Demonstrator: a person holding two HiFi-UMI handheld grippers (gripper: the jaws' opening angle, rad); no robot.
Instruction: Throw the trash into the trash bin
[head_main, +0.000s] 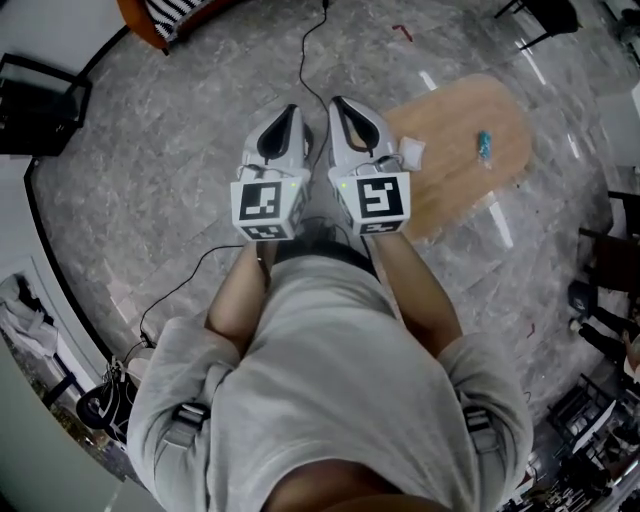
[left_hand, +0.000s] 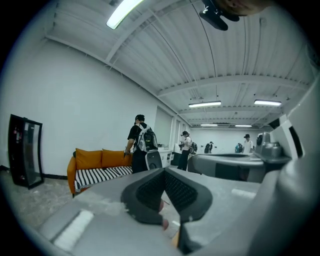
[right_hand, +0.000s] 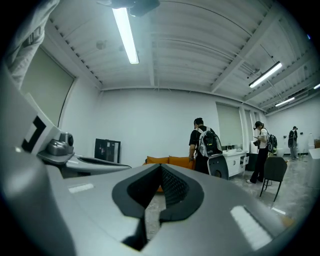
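Both grippers are held up side by side in front of the person, pointing roughly level across the room. My left gripper (head_main: 289, 110) (left_hand: 164, 171) has its jaws meeting at the tips, with nothing gripped between them. My right gripper (head_main: 338, 103) (right_hand: 160, 167) is shut the same way and empty. To their right in the head view stands a low wooden table (head_main: 455, 190). A small blue crumpled wrapper (head_main: 484, 145) lies on it, and a white crumpled piece (head_main: 412, 152) lies near its left edge. No trash bin is in view.
An orange sofa with a striped seat (left_hand: 98, 165) (head_main: 165, 15) stands against the wall. A black cabinet (head_main: 35, 100) (left_hand: 25, 150) is at the left. A cable (head_main: 308, 50) runs over the grey floor. Several people (left_hand: 141, 145) stand ahead, and a black chair (right_hand: 274, 172) at the right.
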